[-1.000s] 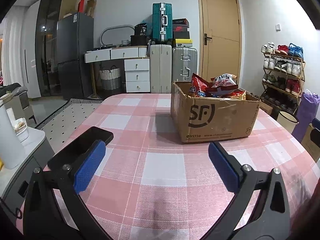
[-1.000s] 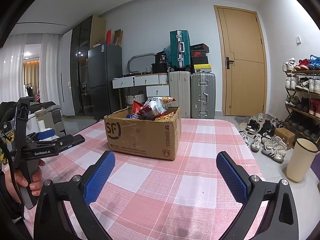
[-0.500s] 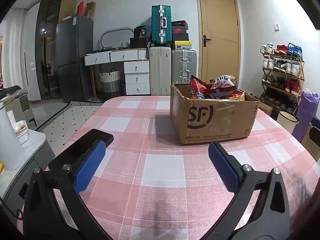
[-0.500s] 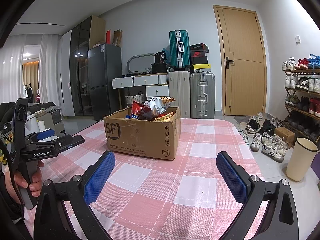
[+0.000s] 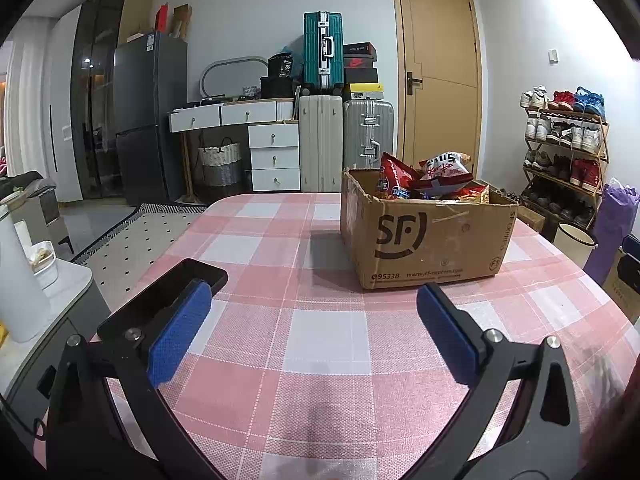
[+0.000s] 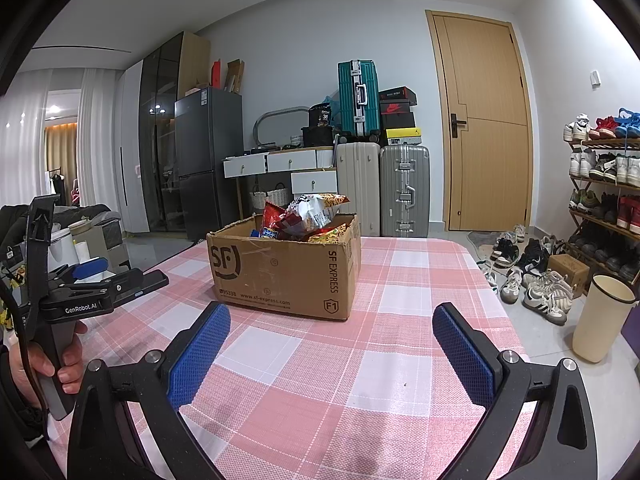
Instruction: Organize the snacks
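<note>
— Cardboard brown box (image 5: pixel 428 236) of crinkly snack bags (image 5: pixel 442 174) sits ahead on the checked table (image 5: pixel 328 336)?

— Yes. My left tongs (image 5: pixel 308 332) and right tongs (image 6: pixel 326 350) are both spread, empty; I'd approach from above, pinching one bag's top.

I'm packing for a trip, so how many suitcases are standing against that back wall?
3. A cream hard-shell suitcase stands on the floor beside a silver ribbed suitcase next to the door; a teal suitcase stands atop the cream one. Others may be hidden behind.

even indoor light, fisheye-warped edges
</note>
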The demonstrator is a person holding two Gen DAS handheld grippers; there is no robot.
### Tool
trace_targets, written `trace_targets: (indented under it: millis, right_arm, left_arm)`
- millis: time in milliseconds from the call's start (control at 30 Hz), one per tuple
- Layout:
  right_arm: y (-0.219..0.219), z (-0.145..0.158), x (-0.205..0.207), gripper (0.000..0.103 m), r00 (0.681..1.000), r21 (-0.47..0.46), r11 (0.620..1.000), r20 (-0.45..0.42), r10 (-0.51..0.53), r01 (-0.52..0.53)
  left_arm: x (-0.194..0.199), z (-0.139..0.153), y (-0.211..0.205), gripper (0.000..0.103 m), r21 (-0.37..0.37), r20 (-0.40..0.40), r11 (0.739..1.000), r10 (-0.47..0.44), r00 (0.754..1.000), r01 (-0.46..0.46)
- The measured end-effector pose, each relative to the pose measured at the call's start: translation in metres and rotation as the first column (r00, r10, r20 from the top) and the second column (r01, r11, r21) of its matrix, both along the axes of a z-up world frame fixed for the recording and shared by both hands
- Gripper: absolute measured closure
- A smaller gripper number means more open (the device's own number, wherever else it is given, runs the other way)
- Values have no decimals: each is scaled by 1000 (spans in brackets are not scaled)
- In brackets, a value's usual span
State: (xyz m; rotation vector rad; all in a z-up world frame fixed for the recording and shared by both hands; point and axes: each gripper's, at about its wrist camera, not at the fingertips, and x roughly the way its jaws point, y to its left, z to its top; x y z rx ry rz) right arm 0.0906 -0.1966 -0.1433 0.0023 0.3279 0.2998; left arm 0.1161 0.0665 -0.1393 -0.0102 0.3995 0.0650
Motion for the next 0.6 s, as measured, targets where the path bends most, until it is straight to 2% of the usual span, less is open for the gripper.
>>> trace_targets:
  millis: [600]
  right_arm:
    - [-6, 1, -1, 0, 1000, 20, 1000, -6, -18, 18]
  left_arm:
    - [-4, 2, -4, 0, 8, 22, 1000, -6, 1000, 5]
